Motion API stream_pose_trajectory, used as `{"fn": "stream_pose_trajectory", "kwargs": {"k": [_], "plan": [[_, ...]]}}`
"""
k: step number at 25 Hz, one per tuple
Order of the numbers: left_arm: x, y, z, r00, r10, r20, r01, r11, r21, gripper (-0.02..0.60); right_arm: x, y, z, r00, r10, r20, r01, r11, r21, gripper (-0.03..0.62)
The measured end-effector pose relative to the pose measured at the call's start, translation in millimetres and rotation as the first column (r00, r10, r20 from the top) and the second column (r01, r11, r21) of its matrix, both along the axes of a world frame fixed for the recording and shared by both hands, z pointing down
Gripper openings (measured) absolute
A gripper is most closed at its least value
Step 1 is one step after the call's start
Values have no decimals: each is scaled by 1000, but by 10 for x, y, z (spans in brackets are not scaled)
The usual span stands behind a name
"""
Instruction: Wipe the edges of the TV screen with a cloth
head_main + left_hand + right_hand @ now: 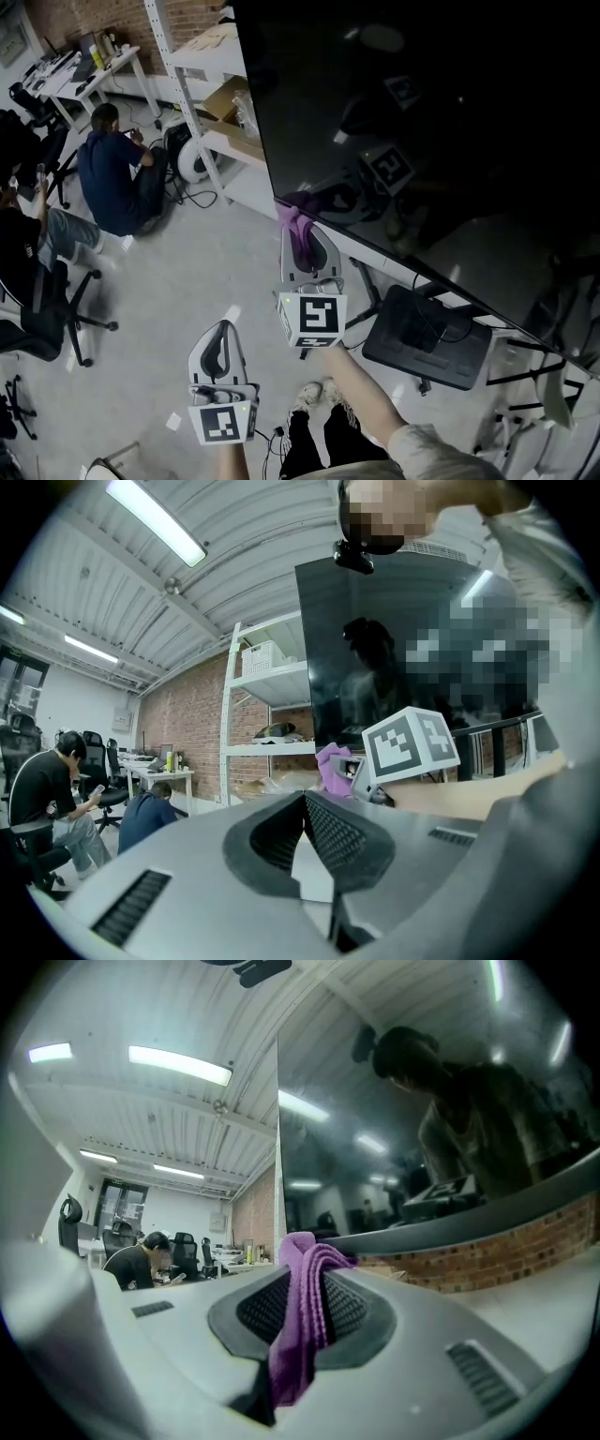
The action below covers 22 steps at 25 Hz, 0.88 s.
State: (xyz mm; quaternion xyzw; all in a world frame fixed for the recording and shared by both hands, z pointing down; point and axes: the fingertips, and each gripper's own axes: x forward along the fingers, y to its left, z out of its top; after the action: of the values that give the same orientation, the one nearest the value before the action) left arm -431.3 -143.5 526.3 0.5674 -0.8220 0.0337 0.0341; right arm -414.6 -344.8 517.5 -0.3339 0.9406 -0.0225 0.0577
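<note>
1. Head view: the right hand-held gripper [300, 236] holds a purple cloth [296, 223] against the TV [422, 112], at the left end of the dark screen's lower edge. The left hand-held gripper [222, 330] hangs nearer and further left, well apart from the TV, over the grey floor [159, 281]. At far left a person [112, 173] sits low beside a white shelf [202, 56].
2. Left gripper view: the left hand-held gripper [305, 801] has its jaws pressed together with nothing between them. Beyond them, the right hand-held gripper's marker cube [411, 745] shows, with the cloth [333, 764] touching the TV [403, 639] at its lower edge.
3. Right gripper view: the right hand-held gripper [302, 1279] is clamped on the cloth [298, 1335], which stands up between the jaws and hangs down on the near side. The TV [422, 1138] has its left edge just behind the cloth, and its screen fills the right.
</note>
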Motion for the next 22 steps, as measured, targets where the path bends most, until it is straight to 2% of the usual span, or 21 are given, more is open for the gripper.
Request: {"fn": "stream_pose_trajectory", "kwargs": {"k": [6, 10, 14, 17, 22], "plan": [[314, -212, -102, 997, 79, -17, -78, 996, 35, 15, 495, 50, -58, 999, 51, -2, -51, 999, -19, 63], [547, -455, -208, 986, 167, -9, -166, 984, 62, 15, 762, 65, -96, 997, 77, -22, -77, 997, 2, 63], [900, -710, -238, 959, 283, -1, -281, 955, 90, 15, 1236, 30, -162, 988, 144, -47, -142, 989, 30, 63], [1182, -827, -170, 941, 338, -14, -337, 939, 68, 15, 1629, 1, -139, 979, 196, -63, -194, 980, 39, 63], [1614, -1032, -165, 887, 461, -28, -458, 886, 76, 15, 2189, -31, -152, 952, 300, -66, -300, 954, 18, 63]]}}
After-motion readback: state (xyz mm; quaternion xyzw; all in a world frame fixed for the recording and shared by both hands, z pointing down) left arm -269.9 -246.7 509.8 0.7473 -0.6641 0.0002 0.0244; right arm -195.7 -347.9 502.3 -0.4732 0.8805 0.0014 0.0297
